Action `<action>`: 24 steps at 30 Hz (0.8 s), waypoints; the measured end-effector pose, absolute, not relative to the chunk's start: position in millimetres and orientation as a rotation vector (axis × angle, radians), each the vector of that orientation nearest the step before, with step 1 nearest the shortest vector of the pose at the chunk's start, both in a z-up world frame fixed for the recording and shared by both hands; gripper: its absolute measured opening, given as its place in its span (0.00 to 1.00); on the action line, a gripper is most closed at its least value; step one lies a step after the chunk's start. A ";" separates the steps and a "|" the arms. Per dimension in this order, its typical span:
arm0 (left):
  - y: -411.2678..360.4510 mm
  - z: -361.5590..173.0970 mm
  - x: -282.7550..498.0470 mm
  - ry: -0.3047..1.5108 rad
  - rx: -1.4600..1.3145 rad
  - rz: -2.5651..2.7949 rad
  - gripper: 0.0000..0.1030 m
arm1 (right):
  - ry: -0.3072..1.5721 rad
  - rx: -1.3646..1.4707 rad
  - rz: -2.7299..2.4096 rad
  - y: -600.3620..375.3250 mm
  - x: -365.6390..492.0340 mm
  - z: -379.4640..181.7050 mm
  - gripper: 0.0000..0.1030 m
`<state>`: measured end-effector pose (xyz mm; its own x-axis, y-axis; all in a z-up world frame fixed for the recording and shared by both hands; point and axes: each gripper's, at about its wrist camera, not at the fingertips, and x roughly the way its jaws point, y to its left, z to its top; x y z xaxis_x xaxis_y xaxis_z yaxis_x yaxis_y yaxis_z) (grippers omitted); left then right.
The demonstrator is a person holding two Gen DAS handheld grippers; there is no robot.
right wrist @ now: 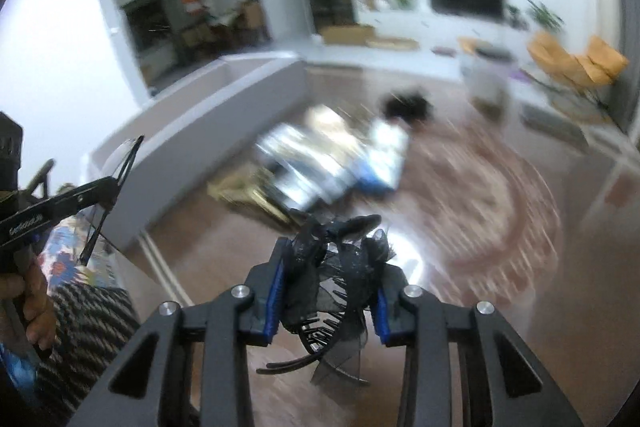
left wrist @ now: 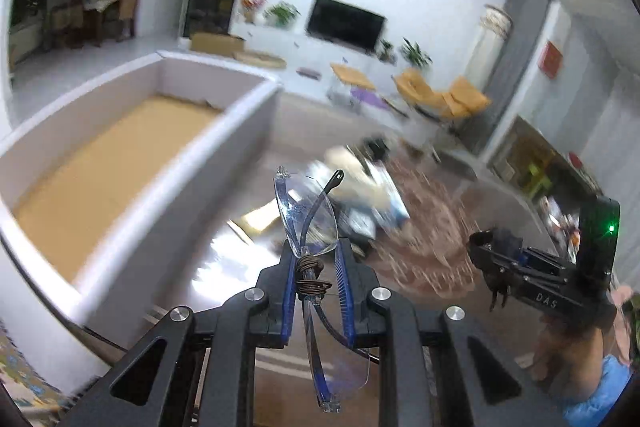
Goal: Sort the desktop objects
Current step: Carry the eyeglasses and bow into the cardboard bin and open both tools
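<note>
Living room, glossy table (left wrist: 224,259) below, white box (left wrist: 168,163) at left. Left claw (left wrist: 316,263) grips folded glasses (left wrist: 310,227) at the hinge, lenses jutting past the tips. Right claw (right wrist: 332,267) clamps a black hair comb (right wrist: 332,311) between its pads.

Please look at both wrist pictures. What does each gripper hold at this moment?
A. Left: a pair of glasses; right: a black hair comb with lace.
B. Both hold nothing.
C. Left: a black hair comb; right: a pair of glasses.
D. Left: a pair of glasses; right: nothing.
A: the left gripper is shut on the folded glasses, and the right gripper is shut on the black hair comb with lace.
</note>
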<state>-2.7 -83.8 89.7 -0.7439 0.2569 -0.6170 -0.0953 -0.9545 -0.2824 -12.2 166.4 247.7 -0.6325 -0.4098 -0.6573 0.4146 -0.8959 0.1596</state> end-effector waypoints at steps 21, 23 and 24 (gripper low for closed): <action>-288.3 30.1 -142.7 -0.344 -1.654 2.953 0.23 | 0.528 0.939 -2.041 -216.6 -156.2 216.3 0.38; -282.8 18.8 -146.8 -0.221 -1.749 2.926 0.51 | 0.623 0.948 -2.073 -218.0 -159.7 202.6 0.56; -278.3 14.0 -147.3 -0.137 -1.784 2.940 0.54 | 0.648 0.938 -2.087 -216.1 -160.0 199.3 0.67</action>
